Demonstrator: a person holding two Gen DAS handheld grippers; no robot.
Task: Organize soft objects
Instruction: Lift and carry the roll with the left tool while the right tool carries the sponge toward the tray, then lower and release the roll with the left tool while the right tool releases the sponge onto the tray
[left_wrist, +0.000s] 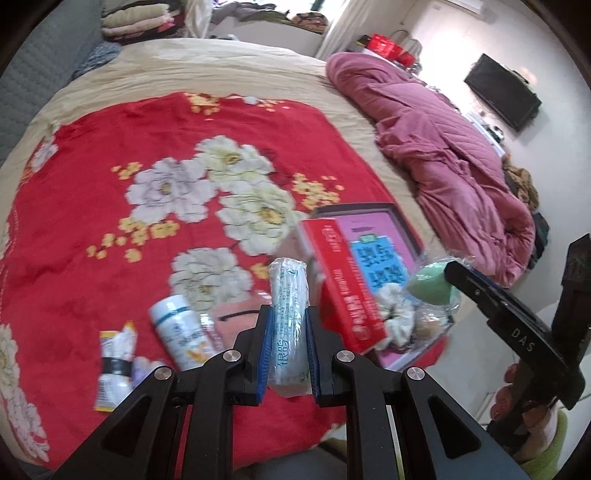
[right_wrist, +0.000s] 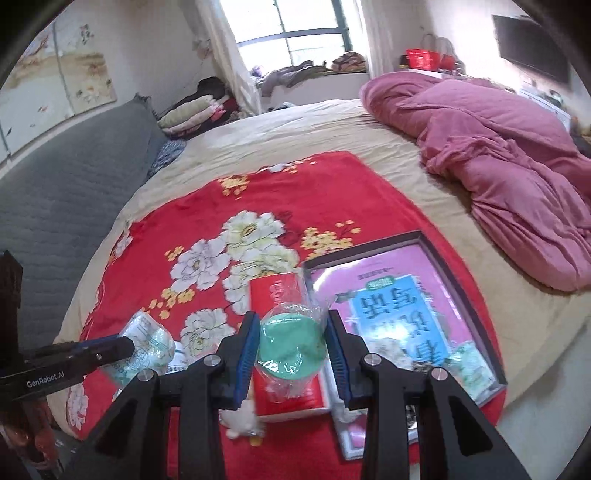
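My left gripper (left_wrist: 289, 314) is shut on a white tissue pack (left_wrist: 290, 295) wrapped in clear film with green print. The pack stands up between the blue pads, above the red floral blanket (left_wrist: 147, 192). In the right wrist view my right gripper (right_wrist: 291, 321) is shut on a green sponge (right_wrist: 290, 345) in a crinkly clear wrapper, held over a red box (right_wrist: 275, 295). The same sponge (left_wrist: 432, 286) shows at the right of the left wrist view. The tissue pack (right_wrist: 147, 343) shows at the left of the right wrist view.
A pink book lies in a dark-rimmed tray (right_wrist: 436, 251), with a white scrunchie (left_wrist: 395, 306) beside the red box (left_wrist: 343, 280). A white bottle (left_wrist: 177, 328) and a sachet (left_wrist: 114, 354) lie on the blanket. A pink duvet (right_wrist: 498, 155) is heaped at the bed's right side.
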